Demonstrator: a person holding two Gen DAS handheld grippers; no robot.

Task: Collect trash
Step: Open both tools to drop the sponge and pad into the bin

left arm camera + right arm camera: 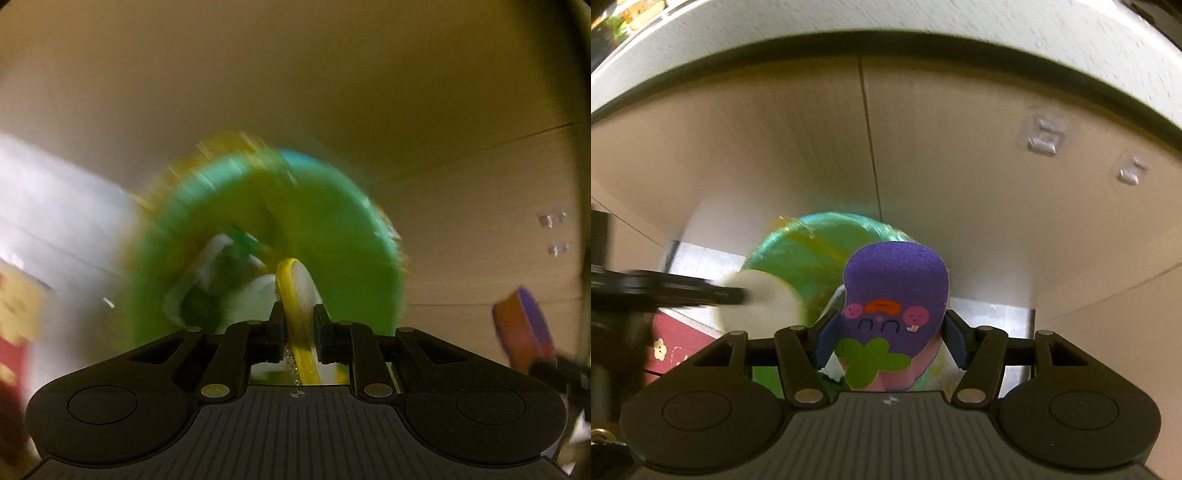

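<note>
Looking along the left gripper, its fingers stand nearly together, pinching a thin white disc with a yellow rim edge-on. Right behind the disc sits a blurred green bag, which fills the bottom of a cardboard box. A white sheet lies left of the green bag, and a red patterned item lies at the lower left of it. To the right of the bag the purple and orange toy shows at the picture's edge.

Along the right gripper, the fingers stand about half open and press both sides of a purple sponge toy with a drawn face. It hangs over the green bag inside the cardboard box. Left of the bag, the left gripper reaches in with the white disc. A red patterned item lies to the lower left of the bag.
</note>
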